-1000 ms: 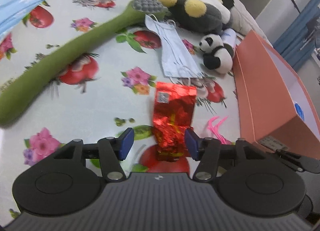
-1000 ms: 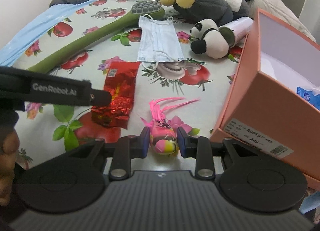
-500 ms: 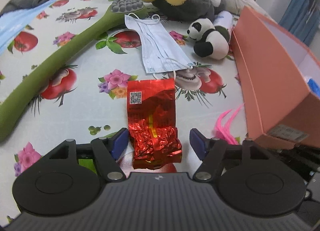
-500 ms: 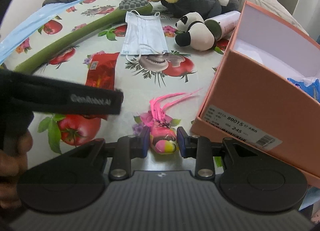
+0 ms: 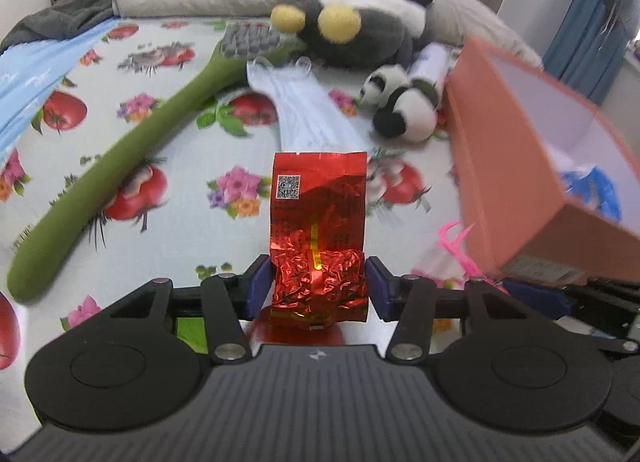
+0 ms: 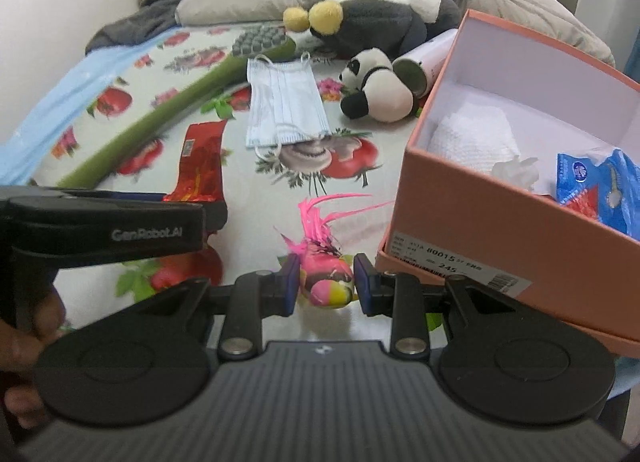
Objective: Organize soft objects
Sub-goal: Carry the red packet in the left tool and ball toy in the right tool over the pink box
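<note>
Left gripper [image 5: 318, 286]: closed narrowly on the crumpled near end of a red foil packet [image 5: 318, 229]; both blue pads are seen against its sides.
Red foil packet: long axis is run near to far; the flat sealed end with the QR label is pointed away, raised over the tomato-and-flower printed bedsheet [image 5: 168, 221].
Right gripper [image 6: 326, 284]: clamped on the round body of a pink feathered toy bird [image 6: 324, 262].
Pink toy bird: feathers are pointed far and right, just left of the salmon cardboard shoebox [image 6: 500, 221].
Shoebox: set at the right; white tissue and a blue packet are held inside.
Farther: a pale blue face mask [image 6: 282, 101], a small plush panda [image 6: 376, 89] and a long green massage stick [image 5: 120, 165] are laid on the sheet.
</note>
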